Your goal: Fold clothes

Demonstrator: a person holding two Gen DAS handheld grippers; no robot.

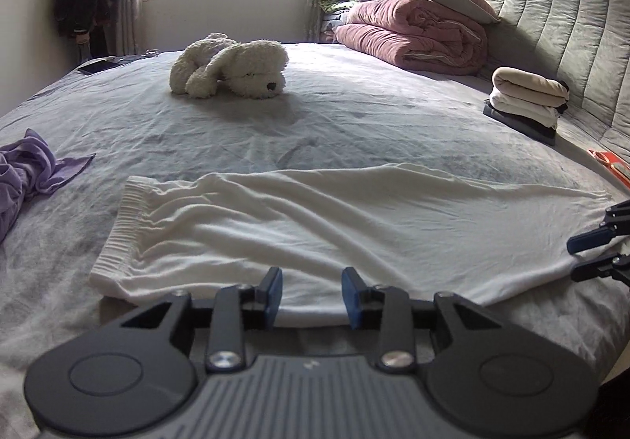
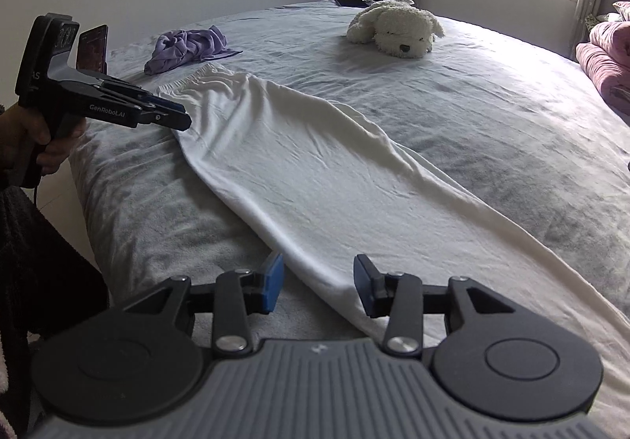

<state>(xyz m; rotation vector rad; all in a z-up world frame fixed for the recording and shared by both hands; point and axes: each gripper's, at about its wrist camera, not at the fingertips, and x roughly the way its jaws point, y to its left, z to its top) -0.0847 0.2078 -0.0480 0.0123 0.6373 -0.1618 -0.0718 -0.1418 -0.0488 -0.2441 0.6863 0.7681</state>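
White trousers, folded lengthwise, lie flat across the grey bed sheet, with the elastic waistband at the left. My left gripper hovers open at their near edge, cloth showing between its blue pads. At the right edge of that view my right gripper is open by the trousers' leg end. In the right wrist view the white trousers run from the far left to the near right. My right gripper is open over the leg end. The left gripper, held by a hand, points at the waist end.
A crumpled purple garment lies left of the trousers. A white plush dog sits mid-bed. Folded clothes are stacked by the padded headboard, beside a pink quilt. An orange item lies at the right.
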